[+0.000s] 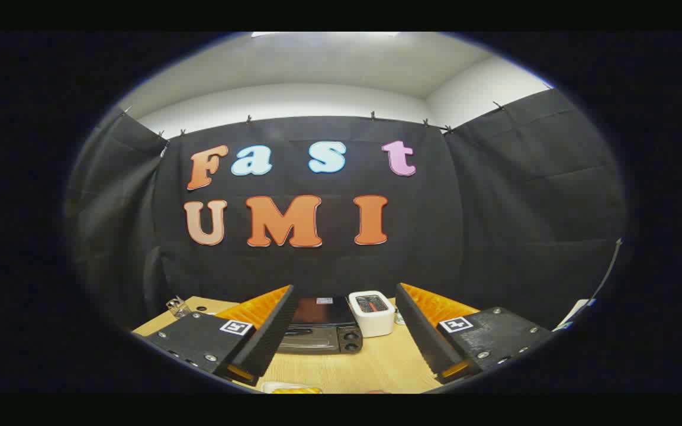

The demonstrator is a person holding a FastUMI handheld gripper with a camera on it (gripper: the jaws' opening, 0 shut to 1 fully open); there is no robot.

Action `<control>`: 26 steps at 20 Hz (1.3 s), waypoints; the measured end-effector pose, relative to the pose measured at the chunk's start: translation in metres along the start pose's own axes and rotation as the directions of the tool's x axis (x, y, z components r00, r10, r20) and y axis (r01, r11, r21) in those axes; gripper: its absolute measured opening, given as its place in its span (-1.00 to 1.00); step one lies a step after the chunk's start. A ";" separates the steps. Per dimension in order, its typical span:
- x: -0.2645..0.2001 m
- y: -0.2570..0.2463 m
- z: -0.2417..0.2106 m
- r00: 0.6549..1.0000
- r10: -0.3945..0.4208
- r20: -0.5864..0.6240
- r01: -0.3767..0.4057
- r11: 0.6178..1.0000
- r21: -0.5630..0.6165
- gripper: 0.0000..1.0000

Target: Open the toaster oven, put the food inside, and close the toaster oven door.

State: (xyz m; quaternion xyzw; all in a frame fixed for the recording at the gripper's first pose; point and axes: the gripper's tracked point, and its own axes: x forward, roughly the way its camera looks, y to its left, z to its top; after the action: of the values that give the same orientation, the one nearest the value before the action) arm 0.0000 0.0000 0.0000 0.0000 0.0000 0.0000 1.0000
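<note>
A pale wood-grain counter (370, 367) stood inside a booth of black cloth walls (495, 207) under a white ceiling (329, 59). The tongs (344, 331) were spread wide with nothing between their 2 fingers. Beyond them sat the dark, boxy toaster oven (322, 331), door shut, with a white toaster (372, 313) just beside it.

We find no word or number that we can read. The gripper (345, 290), fingers wide apart, carries two square black-and-white code markers: the left marker (235, 327) at eight o'clock from the toaster oven (320, 331), the right marker (456, 324) at four o'clock. A pale label (324, 300) on the oven's top is too small to read.
</note>
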 end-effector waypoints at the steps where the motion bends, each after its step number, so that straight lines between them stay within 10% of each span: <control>1: 0.001 0.001 0.001 1.000 -0.005 -0.003 0.005 1.000 -0.009 0.97; 26: 0.056 0.080 -0.070 0.989 0.068 -0.135 -0.073 0.997 -0.030 0.97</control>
State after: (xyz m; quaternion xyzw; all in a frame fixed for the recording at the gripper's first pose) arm 0.0563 0.0804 -0.0700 -0.0172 0.0671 0.0353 0.9970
